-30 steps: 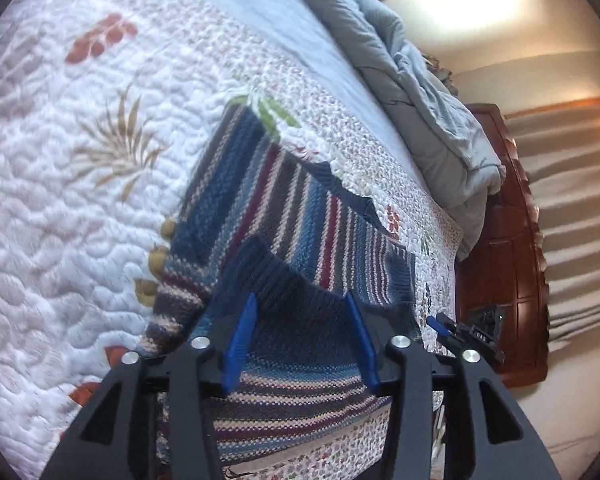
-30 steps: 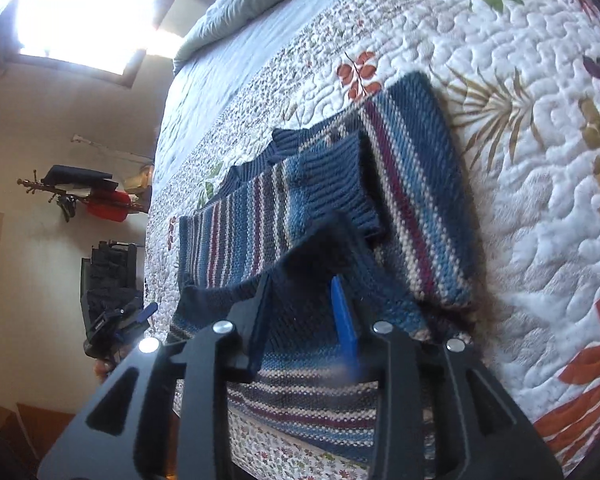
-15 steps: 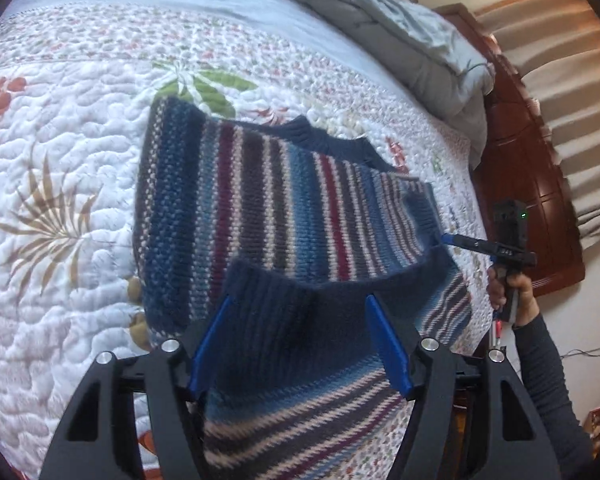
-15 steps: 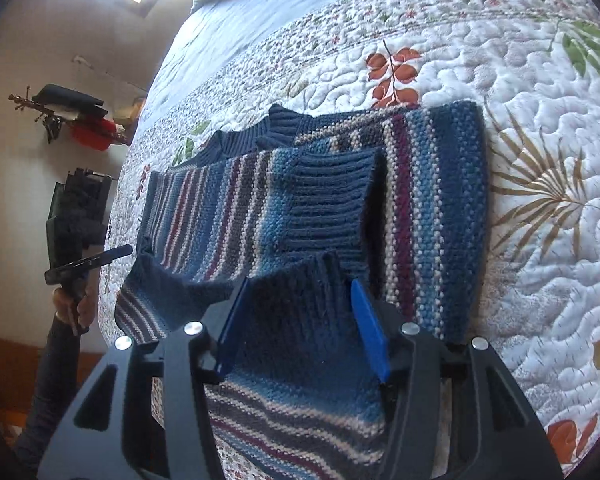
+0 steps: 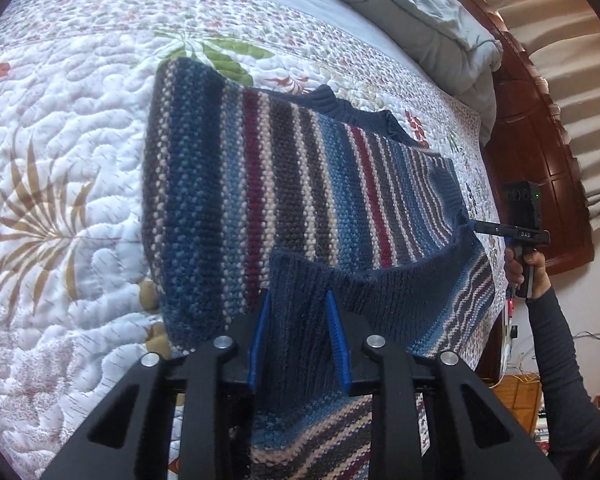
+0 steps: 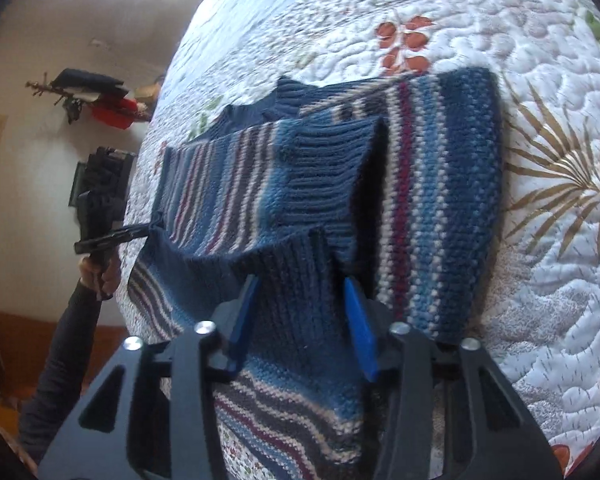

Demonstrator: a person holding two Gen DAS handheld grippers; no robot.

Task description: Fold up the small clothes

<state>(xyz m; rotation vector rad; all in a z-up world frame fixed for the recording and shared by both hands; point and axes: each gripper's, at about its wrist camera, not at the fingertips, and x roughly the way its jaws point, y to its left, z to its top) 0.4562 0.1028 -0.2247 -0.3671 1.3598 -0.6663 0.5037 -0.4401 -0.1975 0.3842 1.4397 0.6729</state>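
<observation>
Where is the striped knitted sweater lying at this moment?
In both wrist views the striped sweater lies on the floral quilt, its ribbed hem raised between the left gripper and the right gripper.

This is a bedroom in a home. A white quilted bedspread [image 5: 60, 184] stitched with leaves and flowers covers a wide bed, with a rumpled pale grey duvet [image 5: 432, 28] heaped at its far end against a carved dark red-brown wooden headboard [image 5: 540, 152]. Beige pleated curtains [image 5: 568, 60] hang beside it, and a wall-mounted coat rack [image 6: 88, 96] bears dark and red items.
</observation>
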